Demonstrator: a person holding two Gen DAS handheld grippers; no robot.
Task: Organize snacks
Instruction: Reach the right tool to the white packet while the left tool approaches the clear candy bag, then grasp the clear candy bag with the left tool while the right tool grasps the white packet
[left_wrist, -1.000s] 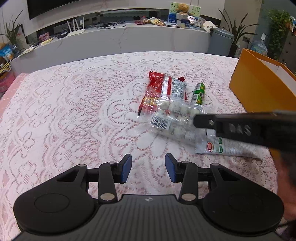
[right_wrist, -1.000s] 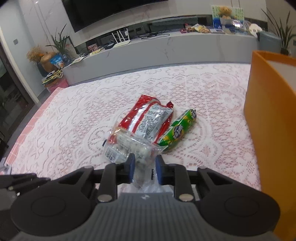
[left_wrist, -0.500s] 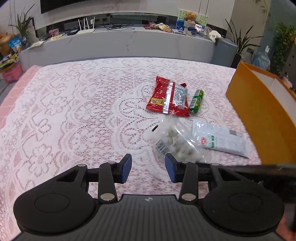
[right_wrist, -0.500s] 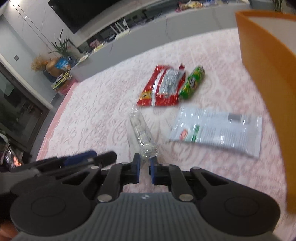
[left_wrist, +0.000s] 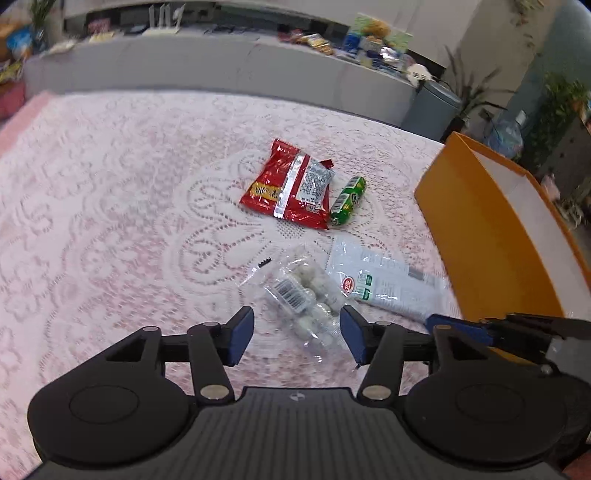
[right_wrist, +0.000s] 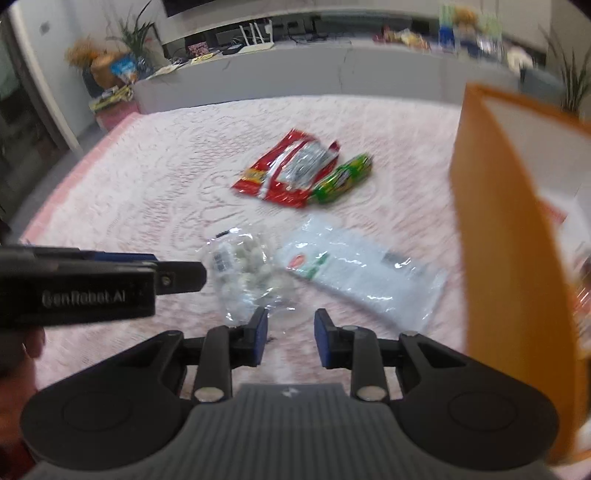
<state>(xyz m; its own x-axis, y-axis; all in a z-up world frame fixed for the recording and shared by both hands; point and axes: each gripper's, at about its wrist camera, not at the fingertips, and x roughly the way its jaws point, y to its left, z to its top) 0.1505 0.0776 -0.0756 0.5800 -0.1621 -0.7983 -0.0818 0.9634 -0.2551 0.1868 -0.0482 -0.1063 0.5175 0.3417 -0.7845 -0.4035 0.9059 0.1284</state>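
A clear bag of white balls (left_wrist: 303, 295) lies on the pink lace cloth (left_wrist: 110, 221), with its near end reaching between the fingers of my left gripper (left_wrist: 297, 338). Those jaws are opening and the pads do not touch the bag. My right gripper (right_wrist: 290, 334) is also opening, with nothing between its fingers; the clear bag (right_wrist: 243, 269) lies just ahead to its left. The left gripper (right_wrist: 195, 271) comes in from the left at the bag. Farther back lie a red packet (left_wrist: 291, 188) and a green roll (left_wrist: 347, 201). A white flat packet (left_wrist: 384, 284) is beside the bag.
A tall orange box (left_wrist: 491, 236) stands open-topped at the right edge of the cloth, close to my right gripper (left_wrist: 436, 323). Beyond the table runs a grey counter (left_wrist: 221, 70) with clutter, and plants stand behind it.
The right gripper carried the clear bag off the red packet toward me, then let go; the bag now lies on the cloth. Both pairs of jaws have widened.
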